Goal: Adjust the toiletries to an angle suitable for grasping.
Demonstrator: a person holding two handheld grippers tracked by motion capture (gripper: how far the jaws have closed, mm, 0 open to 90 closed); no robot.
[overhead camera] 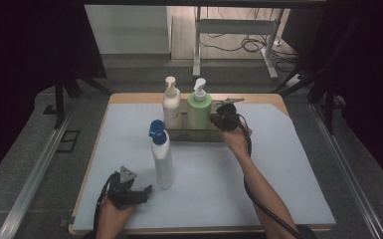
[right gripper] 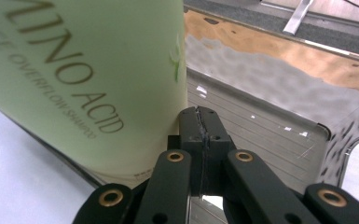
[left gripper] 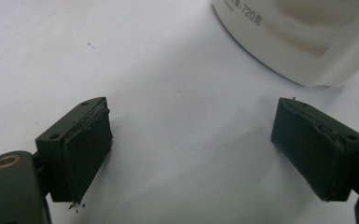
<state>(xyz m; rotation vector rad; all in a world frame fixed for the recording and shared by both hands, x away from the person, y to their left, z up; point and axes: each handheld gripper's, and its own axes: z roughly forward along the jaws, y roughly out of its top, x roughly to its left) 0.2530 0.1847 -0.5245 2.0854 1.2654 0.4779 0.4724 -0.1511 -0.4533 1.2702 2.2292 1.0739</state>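
A white bottle with a blue pump (overhead camera: pixel 161 157) stands on the white mat, in front of a metal tray (overhead camera: pixel 194 133). In the tray stand a cream pump bottle (overhead camera: pixel 171 104) and a green pump bottle (overhead camera: pixel 199 107). My left gripper (overhead camera: pixel 142 193) lies low on the mat, left of and nearer than the white bottle. It is open (left gripper: pixel 191 144), with the white bottle's base (left gripper: pixel 298 37) beyond its right jaw. My right gripper (overhead camera: pixel 218 119) is at the tray, right of the green bottle. Its jaws (right gripper: pixel 199 126) are shut with nothing between them, tips beside the green bottle's (right gripper: pixel 84 79) lower side.
The tray's shiny floor and right wall (right gripper: pixel 270 135) lie beyond the right gripper. The wooden table edge (overhead camera: pixel 129 97) runs behind the mat. A desk frame and cables (overhead camera: pixel 248 45) stand on the floor beyond.
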